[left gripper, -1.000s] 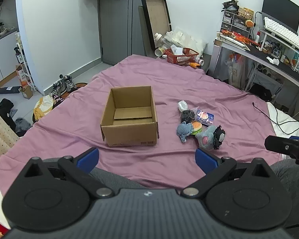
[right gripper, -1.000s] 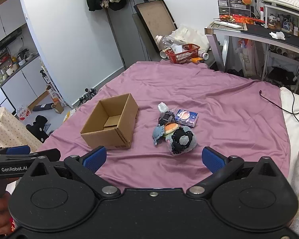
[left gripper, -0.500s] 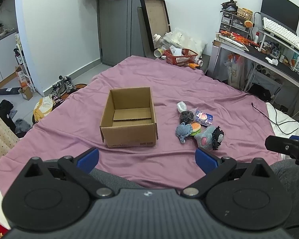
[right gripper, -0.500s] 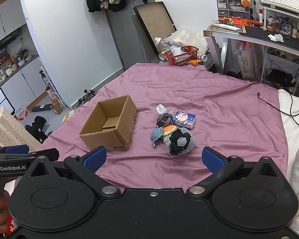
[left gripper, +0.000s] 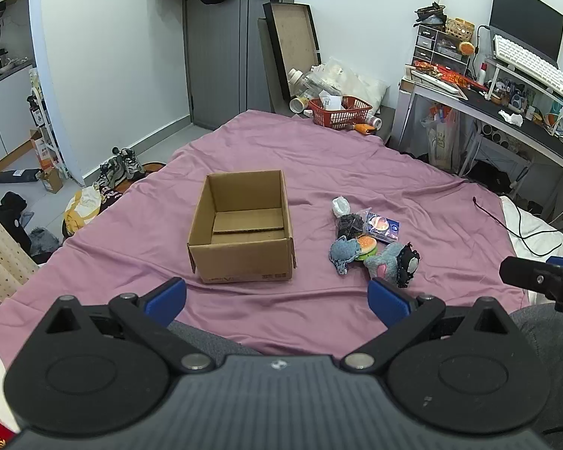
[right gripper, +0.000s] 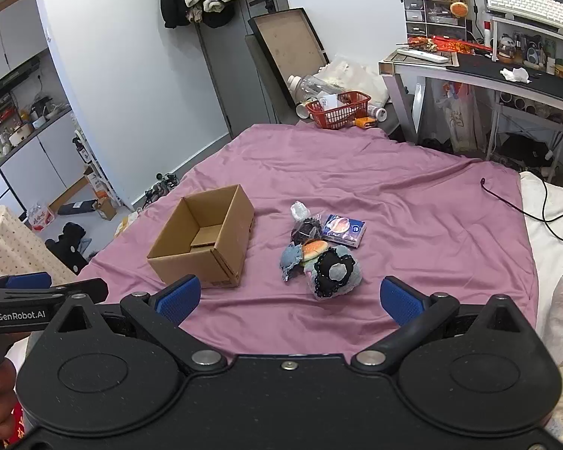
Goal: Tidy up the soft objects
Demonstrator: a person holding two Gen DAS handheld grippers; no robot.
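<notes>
An open cardboard box (left gripper: 244, 232) (right gripper: 206, 240) stands with nothing visible inside it on the purple bedspread (left gripper: 319, 165). Right of it lies a small heap of soft things: a grey plush with a black frilled patch (left gripper: 392, 264) (right gripper: 334, 272), a burger-shaped toy (left gripper: 367, 244) (right gripper: 313, 248), a blue-grey cloth piece (left gripper: 342, 253) (right gripper: 291, 258), a dark bag (left gripper: 349, 223) and a blue packet (left gripper: 383, 225) (right gripper: 344, 229). My left gripper (left gripper: 277, 296) is open, held near the bed's front edge, short of the box. My right gripper (right gripper: 291, 298) is open too, short of the heap.
A desk (left gripper: 514, 120) with a keyboard and monitor runs along the right. A red basket (left gripper: 339, 112) and a leaning frame (left gripper: 292, 52) stand past the far end of the bed. Shoes and clothes (left gripper: 120, 167) lie on the floor at left. A black cable (left gripper: 506, 225) trails over the bed's right side.
Both views have drifted slightly backward and upward, so the box and the heap sit a little farther off. Both grippers stayed open.
</notes>
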